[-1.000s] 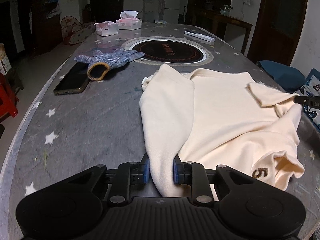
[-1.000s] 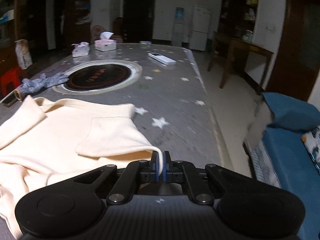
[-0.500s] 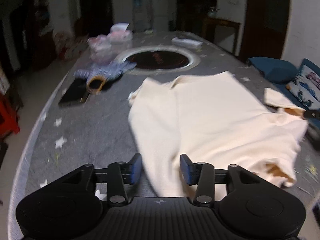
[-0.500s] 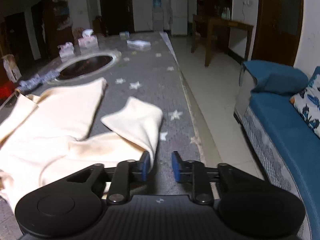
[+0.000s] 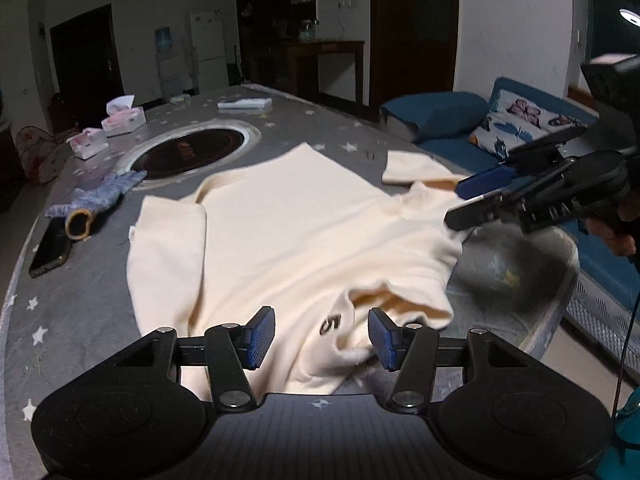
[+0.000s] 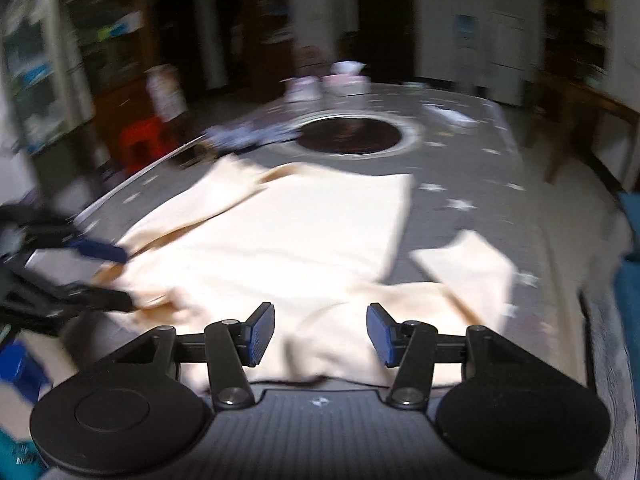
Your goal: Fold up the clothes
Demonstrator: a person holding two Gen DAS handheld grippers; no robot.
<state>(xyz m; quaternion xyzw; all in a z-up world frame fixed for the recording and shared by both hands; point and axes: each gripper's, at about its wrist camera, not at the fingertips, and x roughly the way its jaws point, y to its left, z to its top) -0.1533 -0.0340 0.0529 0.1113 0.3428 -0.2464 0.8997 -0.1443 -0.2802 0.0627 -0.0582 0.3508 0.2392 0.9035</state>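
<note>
Cream shirt (image 5: 296, 240) is lying crumpled on the grey star-print tabletop (image 5: 88, 292), taking up the near middle. In the left wrist view its long axis is running from 6 o'clock up toward 12 o'clock, toward the round inset burner (image 5: 188, 151). A folded-in sleeve is sitting at 9 o'clock of the body, and a loose sleeve is sticking out at 2 o'clock. A black "5" print is showing on the near bunched part.

Open tabletop is lying at 8 o'clock of the shirt, bare grey. Tabletop edge is curving down the left side and is cutting close on the right, at 3 to 4 o'clock, with the blue sofa (image 5: 448, 120) just past it. Knit glove (image 5: 100, 196) and phone (image 5: 50, 248) are sitting at 9 to 10 o'clock; tissue boxes (image 5: 120, 118) are at 11 o'clock, far.

Left hand-held gripper (image 5: 321, 336) is pointing down and forward over the near hem, jaws opening, about half spread, with fabric under the gap but no pad pressing on it. Right hand-held gripper (image 5: 472, 196) is coming in from 3 o'clock, held in a hand (image 5: 616, 232), tips by the shirt's right edge. In its own blurred view (image 6: 320, 334) the jaws are opening, about half spread, with cloth below and nothing pinched.
</note>
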